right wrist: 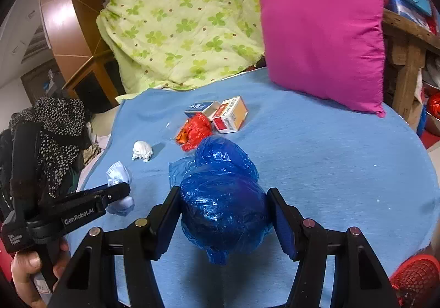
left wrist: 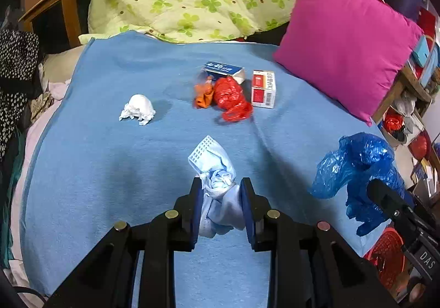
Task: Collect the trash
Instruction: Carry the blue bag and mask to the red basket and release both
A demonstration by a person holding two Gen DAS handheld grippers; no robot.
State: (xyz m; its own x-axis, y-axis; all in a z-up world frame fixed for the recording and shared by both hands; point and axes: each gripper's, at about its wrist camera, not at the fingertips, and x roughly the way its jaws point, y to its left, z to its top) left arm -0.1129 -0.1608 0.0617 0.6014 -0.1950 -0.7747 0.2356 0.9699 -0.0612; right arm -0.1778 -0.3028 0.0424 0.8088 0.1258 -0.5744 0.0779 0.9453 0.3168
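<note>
The crumpled face mask (left wrist: pixel 217 184) is being squeezed between the two fingers of the left gripper (left wrist: pixel 221 184). Only its lower bunched part is being pinched, and its top is sticking out loose. It could slip out and fall back onto the blue blanket (left wrist: pixel 110 170) if the gripper is tipped or shaken.

The blue plastic bag (right wrist: pixel 224 206) is being held between the fingers of the right gripper (right wrist: pixel 224 198). The fingers are being kept wide around the puffy bag, so the hold looks soft. The slippery plastic could slide free.

Both grippers are being held low over the near part of the blanket, pointing toward the pink pillow (left wrist: pixel 346 47). The left one is being gripped by a hand (right wrist: pixel 33 269).

More trash is lying farther up the blanket, nearer the pillow: a white paper ball (left wrist: pixel 139 110), a red wrapper (left wrist: pixel 231 99) and two small boxes (left wrist: pixel 263 88).
</note>
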